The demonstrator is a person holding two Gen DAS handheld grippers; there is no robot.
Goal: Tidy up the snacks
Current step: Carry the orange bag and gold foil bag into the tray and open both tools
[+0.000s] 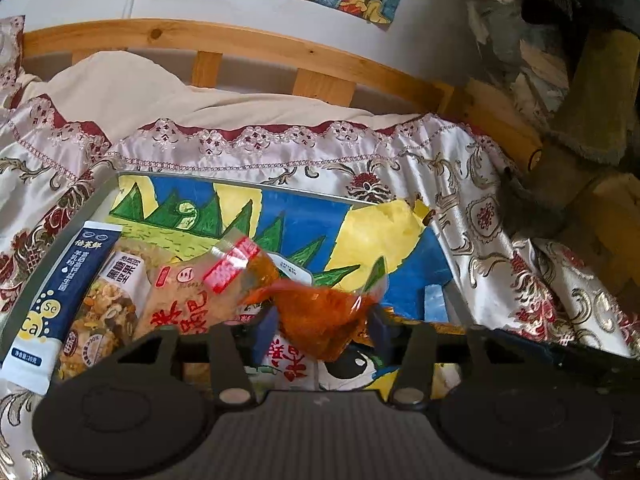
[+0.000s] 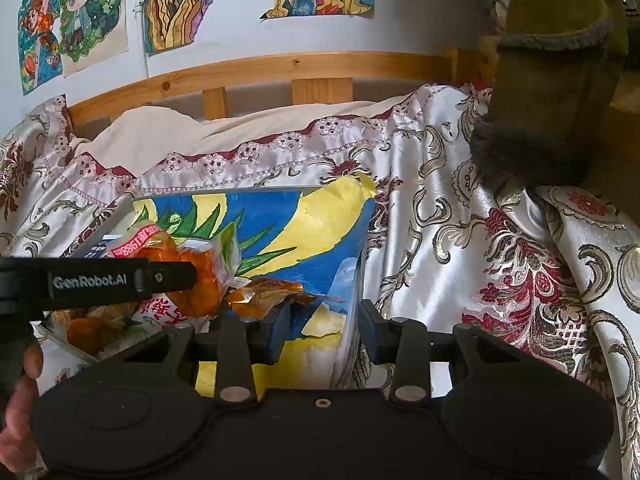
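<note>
A metal tray [image 1: 240,185], lined with a bright painted sheet, lies on the bed. Along its left side lie a blue and white packet [image 1: 60,300], a nut bar packet [image 1: 108,304] and a pink packet with red characters [image 1: 180,304]. My left gripper [image 1: 322,328] hangs over them, open, with a clear packet of orange-red snack [image 1: 320,316] loose and blurred between its fingers. The right wrist view shows one of those fingers [image 2: 172,274] beside the same packet [image 2: 200,280], with an amber packet [image 2: 272,292] below. My right gripper [image 2: 325,328] is open, straddling the tray's right wall [image 2: 352,280].
A floral satin bedspread [image 2: 480,260] surrounds the tray. A wooden headboard [image 1: 240,40] and a wall of drawings stand behind. An olive coat [image 2: 552,100] hangs at the right. A person's hand [image 2: 20,400] holds the left gripper's handle.
</note>
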